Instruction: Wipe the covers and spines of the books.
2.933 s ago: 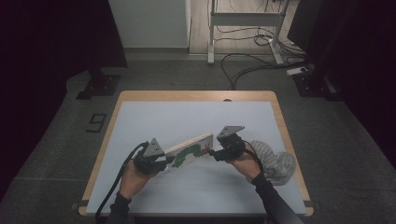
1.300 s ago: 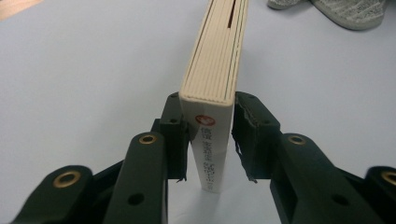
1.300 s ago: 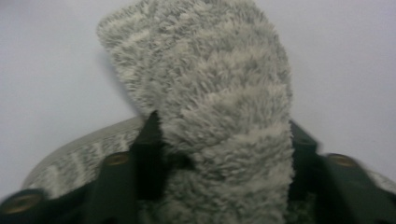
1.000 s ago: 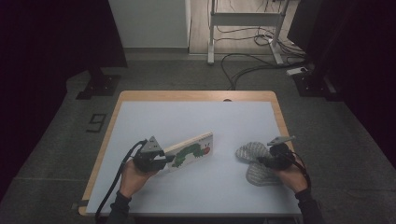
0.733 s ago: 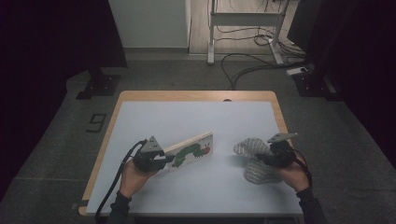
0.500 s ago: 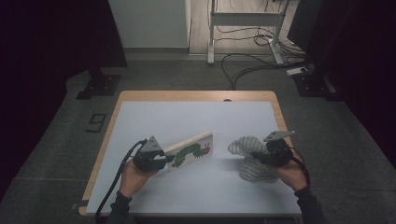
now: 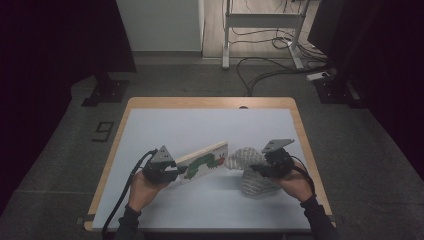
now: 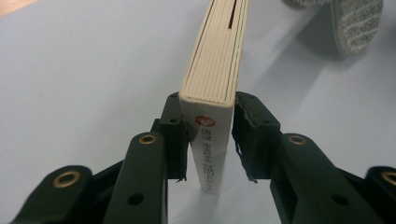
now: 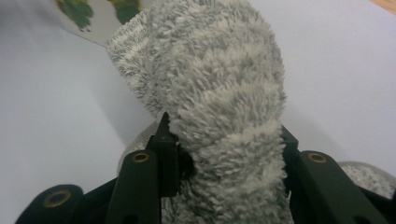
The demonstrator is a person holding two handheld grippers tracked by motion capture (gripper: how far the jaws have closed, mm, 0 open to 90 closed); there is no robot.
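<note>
Two claws are at work here, one in each hand, and each has something in its grip. The left claw [image 7: 172, 170] holds a board book [image 7: 205, 162] by its spine end: in the left gripper view the jaws stand either side of the thick cream pages [image 8: 215, 60], narrow, pads pressed to the covers, with the book [image 8: 212, 121] running straight out ahead of the claw [image 8: 210, 137] and standing on edge, its lower edge down on the white table [image 7: 200, 125]. Held that way, the book's caterpillar cover faces the person and its far end points toward the other hand, which looks deliberate: the book is steadied as a fixed target while the other hand does the moving.

The right claw [image 7: 260, 170] is clamped on a fluffy grey cloth [image 7: 250, 167]. In the right gripper view the striped pile [image 9: 210, 84] bulges up between the jaws and hides the tips of the claw [image 9: 224, 144], so the grip is plainly on the cloth itself. One bunched end rises ahead of the claw, toward the book's green picture [image 9: 79, 11], while the rest trails under and behind the claw, draped on the table beside the wrist.

From the high view the cloth's front end lies just beside the book's far corner, perhaps touching; I cannot tell which. My guess is that the cloth is meant either to wipe the cover or to wrap round the book, and the next move needs the raised end carried over that corner without dragging the book out of the left grip.
</note>
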